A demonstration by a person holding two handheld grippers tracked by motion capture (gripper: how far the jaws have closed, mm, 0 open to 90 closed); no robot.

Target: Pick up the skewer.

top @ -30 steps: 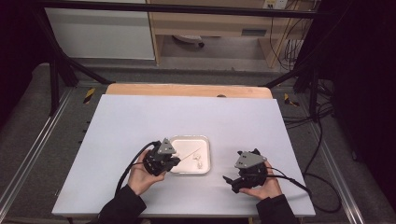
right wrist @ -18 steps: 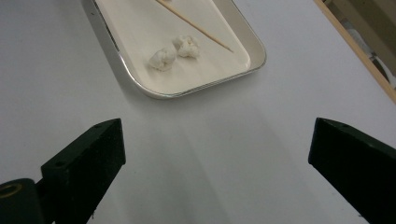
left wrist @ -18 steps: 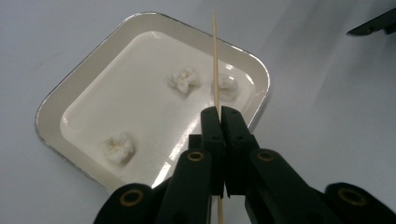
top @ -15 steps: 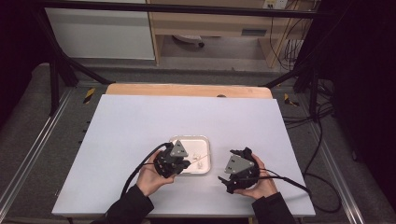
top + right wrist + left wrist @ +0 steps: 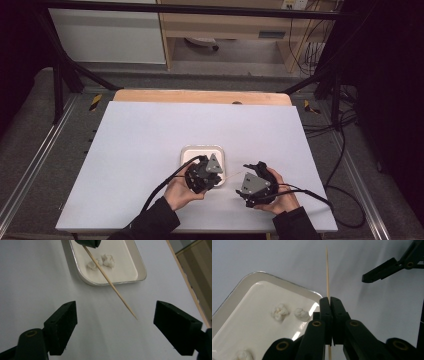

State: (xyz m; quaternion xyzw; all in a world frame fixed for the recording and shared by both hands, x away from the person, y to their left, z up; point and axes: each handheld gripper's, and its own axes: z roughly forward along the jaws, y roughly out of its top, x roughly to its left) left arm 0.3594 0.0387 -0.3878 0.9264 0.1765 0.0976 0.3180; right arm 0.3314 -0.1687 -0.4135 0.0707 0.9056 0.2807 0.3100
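My left gripper (image 5: 330,298) is shut on a thin wooden skewer (image 5: 327,270), which sticks out past its tips over the table. In the high view the left gripper (image 5: 220,176) sits at the near edge of a white tray (image 5: 187,150) and aims the skewer (image 5: 232,174) at my right gripper (image 5: 242,180). The right gripper (image 5: 115,306) is open and its jaws have just been closing. The skewer (image 5: 110,282) has its point between them, touching neither. Small white lumps (image 5: 105,260) lie in the tray (image 5: 125,282).
The tray stands near the middle of a white table top (image 5: 150,135). A wooden strip (image 5: 200,96) runs along the far edge. Cables trail from both grippers toward the near edge. One jaw of the right gripper (image 5: 384,271) shows beyond the skewer in the left gripper view.
My left hand has moved right along the tray's near edge, bringing the skewer toward the right gripper. The right gripper has turned to face it and stayed in place.
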